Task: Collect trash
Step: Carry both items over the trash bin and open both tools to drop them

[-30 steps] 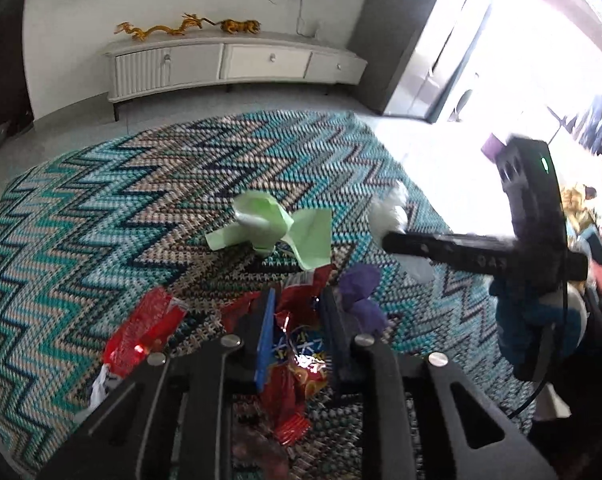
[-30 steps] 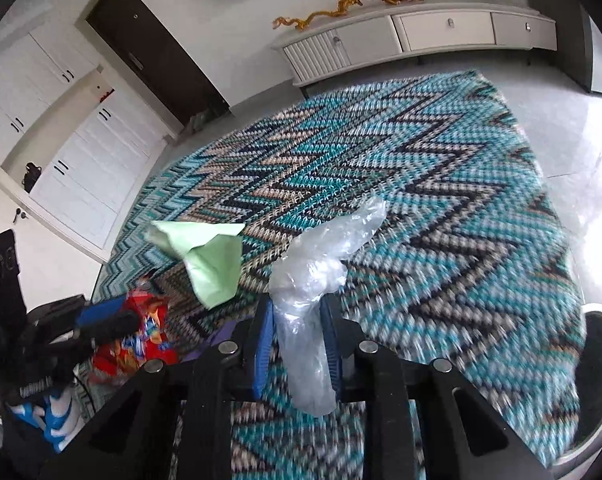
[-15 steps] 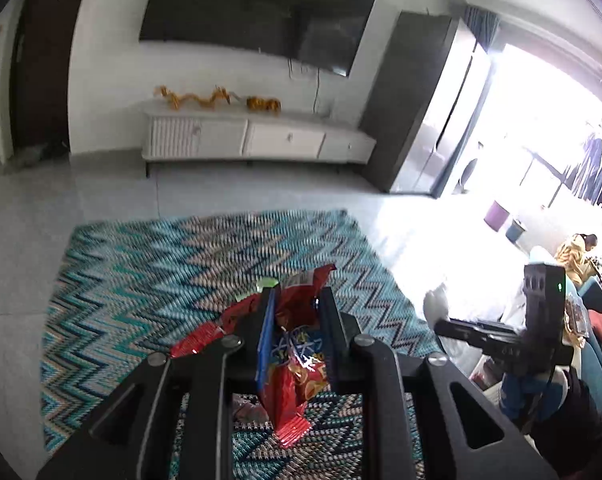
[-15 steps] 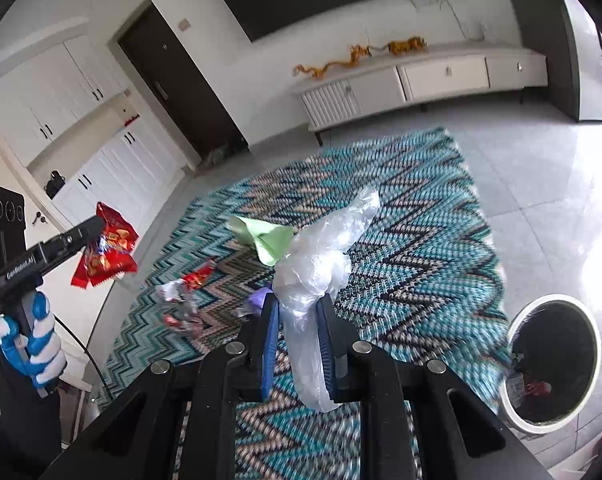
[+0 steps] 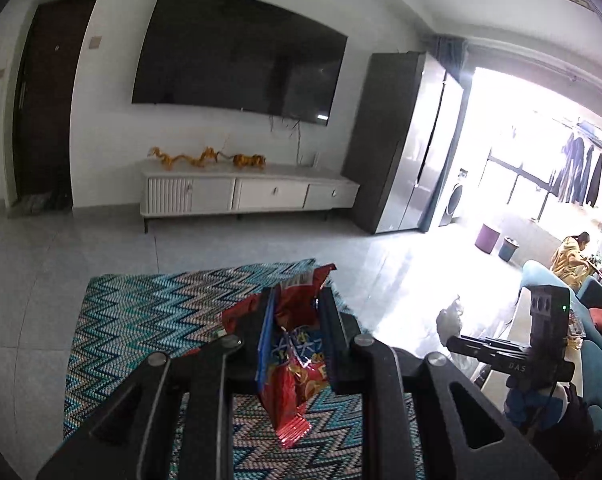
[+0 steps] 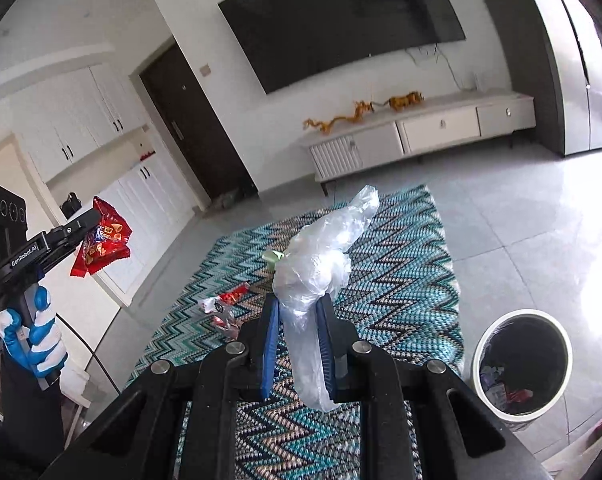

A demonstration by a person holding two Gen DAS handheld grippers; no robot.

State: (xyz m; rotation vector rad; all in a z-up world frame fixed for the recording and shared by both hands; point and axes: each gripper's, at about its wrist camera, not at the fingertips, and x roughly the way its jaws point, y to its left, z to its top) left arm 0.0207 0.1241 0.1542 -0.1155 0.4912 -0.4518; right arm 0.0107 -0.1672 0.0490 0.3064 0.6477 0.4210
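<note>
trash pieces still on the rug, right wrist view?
3 visible: pale green crumpled paper behind the held clear plastic bag, red wrapper, silvery-white wrapper beside it. The bag may hide more.

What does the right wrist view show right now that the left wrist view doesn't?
Only the right wrist view shows the round white trash bin with its dark liner, standing on the tiled floor beside the rug, plus loose red and silver wrappers and a green paper scrap lying on the rug. Only the left wrist view shows the bright balcony doorway. Both show the zigzag teal rug, the red snack bag held in the left gripper and the crumpled clear plastic bag in the right gripper.
</note>
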